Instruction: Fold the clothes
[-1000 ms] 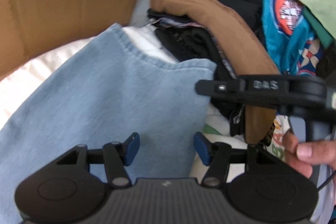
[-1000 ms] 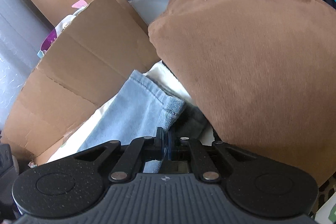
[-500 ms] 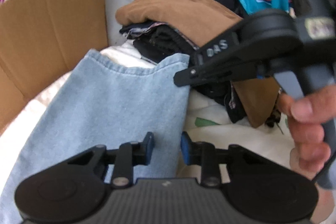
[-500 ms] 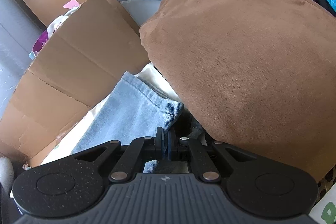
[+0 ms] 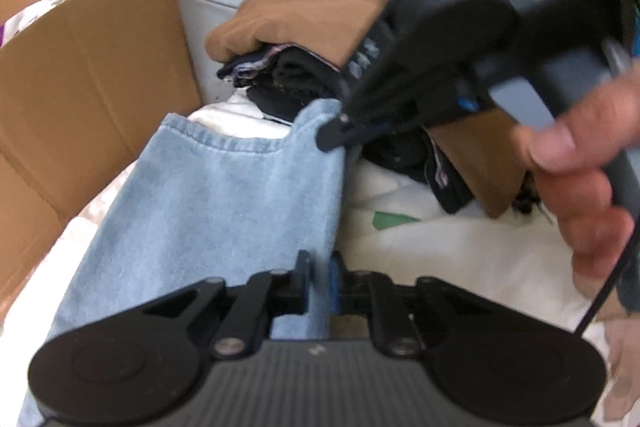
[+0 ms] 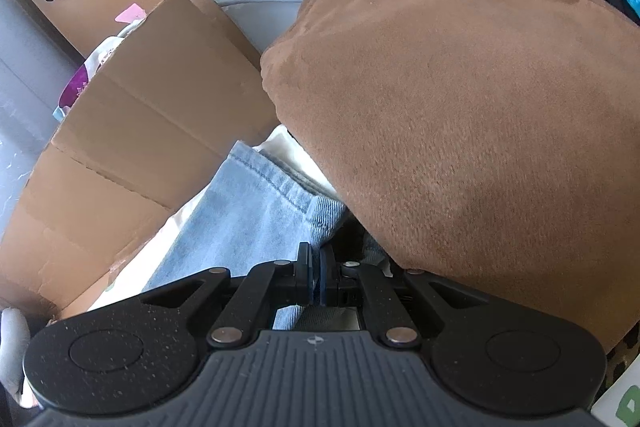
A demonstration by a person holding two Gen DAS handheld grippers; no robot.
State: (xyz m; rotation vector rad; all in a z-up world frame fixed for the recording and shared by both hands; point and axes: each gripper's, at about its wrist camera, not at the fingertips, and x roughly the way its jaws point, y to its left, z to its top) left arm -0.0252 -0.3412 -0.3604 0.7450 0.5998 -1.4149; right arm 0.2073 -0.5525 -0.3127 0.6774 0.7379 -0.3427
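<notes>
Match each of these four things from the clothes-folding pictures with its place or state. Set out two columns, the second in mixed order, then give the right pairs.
Things
1. light blue denim garment
2. brown folded fleece garment
3. brown corrugated cardboard sheet
4. right tongs

Places or states
A. stands up along the left side of the white bedding
B. lies on top of the pile of dark clothes
C. spread flat on the white bedding
D. shut on a far corner of the denim

Pairs: 1-C, 2-B, 3-A, 4-D
</notes>
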